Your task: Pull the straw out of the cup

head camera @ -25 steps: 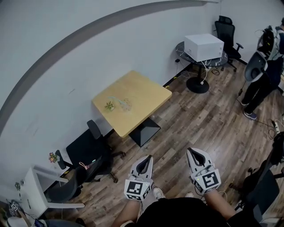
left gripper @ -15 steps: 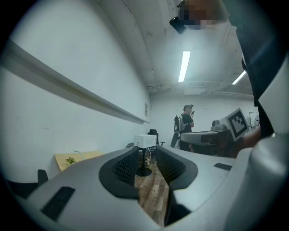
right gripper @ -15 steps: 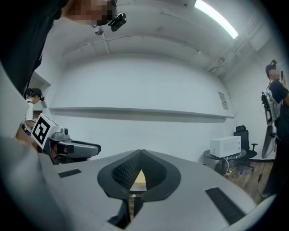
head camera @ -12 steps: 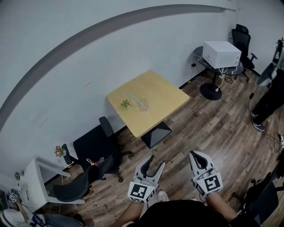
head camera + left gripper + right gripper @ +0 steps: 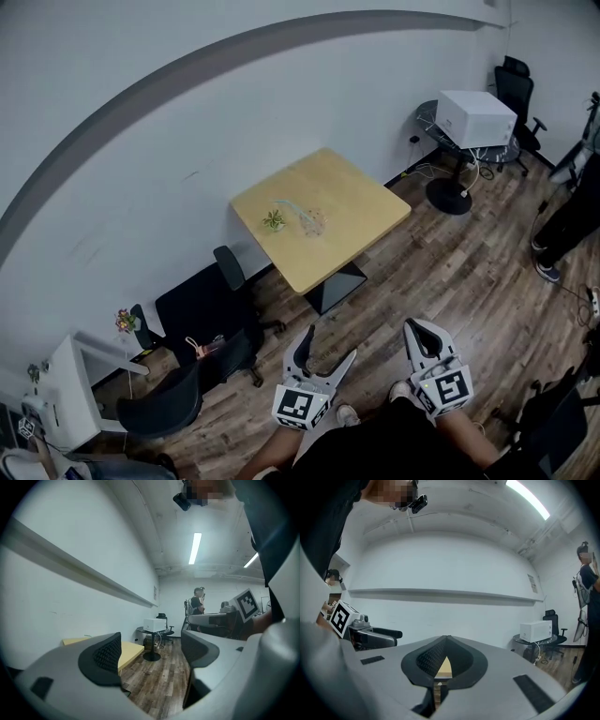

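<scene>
A clear cup [image 5: 315, 222] stands on the square yellow table [image 5: 361, 202] far ahead of me, by the wall. A pale straw [image 5: 289, 205] seems to lean from it, too small to make out well. A small green plant [image 5: 274, 220] sits beside the cup. My left gripper [image 5: 331, 342] is low in the head view, over the floor and far from the table. Its jaws are opening, with nothing between them [image 5: 152, 651]. My right gripper [image 5: 413, 326] is beside it, shut and empty, its tips together [image 5: 446, 641].
Black office chairs [image 5: 202, 314] stand left of the table, between me and the wall. At the far right, a round table carries a white box [image 5: 476, 117], and a person [image 5: 577, 211] stands at the right edge. A white cabinet [image 5: 75, 394] is at bottom left. Wooden floor [image 5: 441, 272] lies between me and the table.
My left gripper's jaws went from shut to wide apart. The table has shifted right and slightly lower in the head view. The right gripper stayed shut.
</scene>
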